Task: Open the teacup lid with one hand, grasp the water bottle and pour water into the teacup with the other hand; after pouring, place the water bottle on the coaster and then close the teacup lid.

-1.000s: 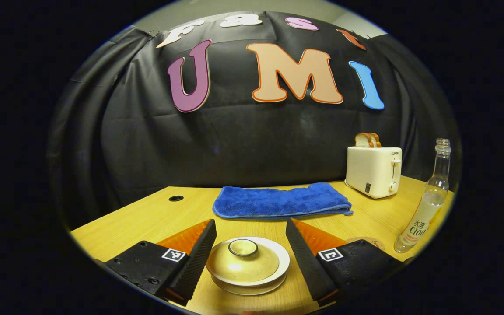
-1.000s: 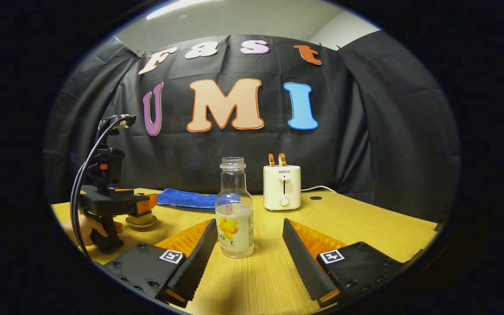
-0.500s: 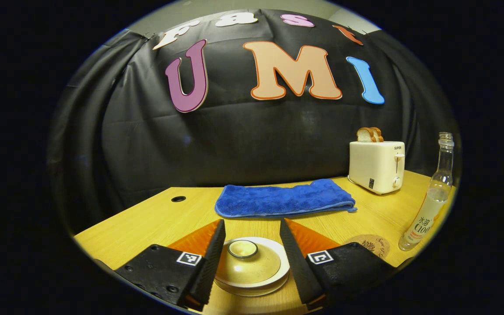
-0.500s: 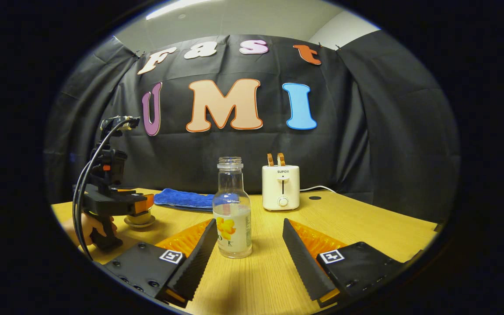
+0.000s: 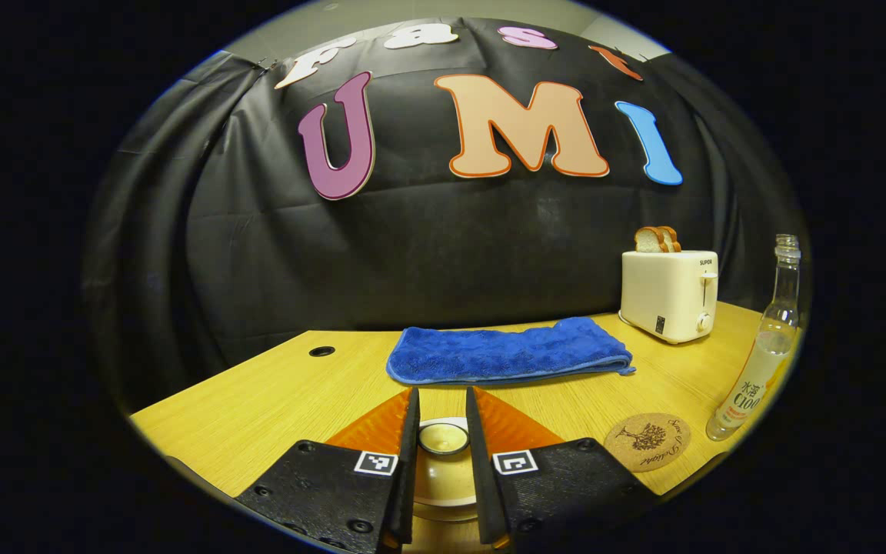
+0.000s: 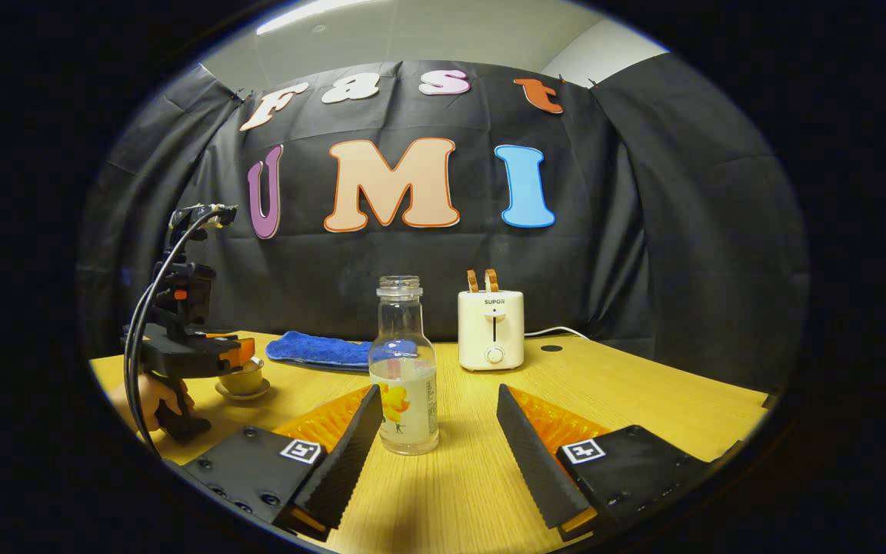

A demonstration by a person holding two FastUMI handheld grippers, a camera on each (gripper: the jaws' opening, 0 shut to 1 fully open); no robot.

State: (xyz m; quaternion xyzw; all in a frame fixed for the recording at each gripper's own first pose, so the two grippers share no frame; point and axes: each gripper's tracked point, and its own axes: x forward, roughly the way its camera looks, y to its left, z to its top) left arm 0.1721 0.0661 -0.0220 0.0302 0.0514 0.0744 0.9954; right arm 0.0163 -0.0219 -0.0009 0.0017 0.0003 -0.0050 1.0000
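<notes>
**Left jaws narrowed around lid knob; right jaws wide open at bottle**

Left gripper point(image 5: 443, 408): jaws nearly closed around the knob of the teacup lid point(image 5: 443, 438), one finger at each side of it. Can't tell whether both actually press on the knob. The lid sits on the teacup point(image 6: 241, 377), cup on its saucer on the desk point(image 5: 274, 400).

Right gripper point(image 6: 435, 415): jaws spread wide, nothing held. The water bottle point(image 6: 404, 369) stands upright on the desk between the fingers, close to the left-hand one, clear gap to the other. No cap, partly filled with pale liquid.

Relative to the teacup, in the left gripper view: coaster point(image 5: 647, 441) to the right, bare; the bottle farther right of it; blue towel point(image 5: 508, 352) behind; toaster point(image 5: 668, 294) with bread slices back right.

In the right gripper view, a hand point(image 6: 147, 396) holds the left gripper's handle at the teacup.
</notes>
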